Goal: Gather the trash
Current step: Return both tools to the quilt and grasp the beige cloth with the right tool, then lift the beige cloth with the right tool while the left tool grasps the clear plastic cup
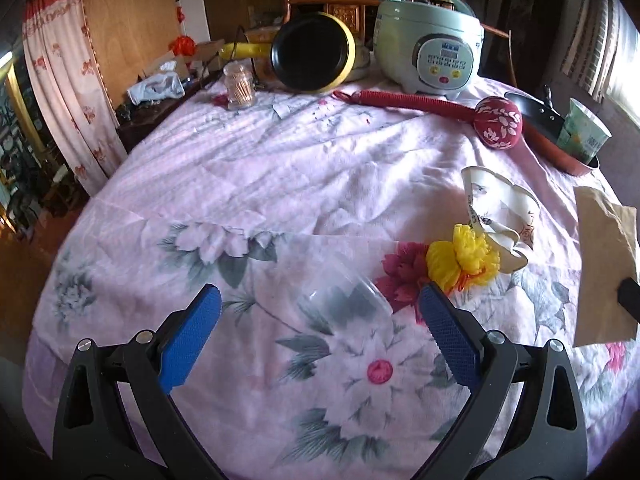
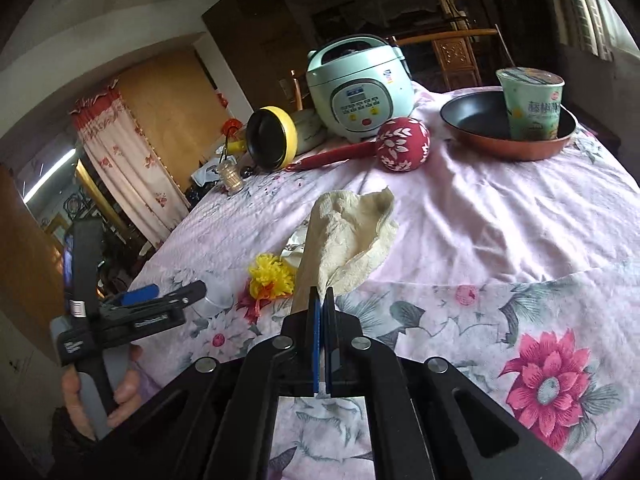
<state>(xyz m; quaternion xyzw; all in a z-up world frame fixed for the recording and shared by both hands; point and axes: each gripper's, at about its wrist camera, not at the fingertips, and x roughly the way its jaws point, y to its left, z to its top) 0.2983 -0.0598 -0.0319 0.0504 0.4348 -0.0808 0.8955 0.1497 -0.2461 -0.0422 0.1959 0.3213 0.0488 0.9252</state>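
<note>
A clear plastic cup [image 1: 344,300] lies on its side on the flowered cloth, between the spread fingers of my left gripper [image 1: 320,292], which is open and not touching it. To its right lie a crumpled yellow wad [image 1: 464,256] and a torn white wrapper [image 1: 500,208]. My right gripper [image 2: 322,294] is shut on a creased brown-and-cream paper napkin [image 2: 352,236], lifted off the cloth. The same napkin [image 1: 604,264] shows at the right edge of the left wrist view. In the right wrist view a hand [image 2: 120,392] holds the left gripper [image 2: 176,290] by the clear cup [image 2: 216,300].
At the back of the table stand a pale green rice cooker [image 1: 430,40], a yellow pan [image 1: 312,52] on edge and a toothpick jar [image 1: 240,86]. A red massage hammer [image 1: 496,120] lies near a frying pan [image 2: 508,136] that holds a noodle cup [image 2: 532,104].
</note>
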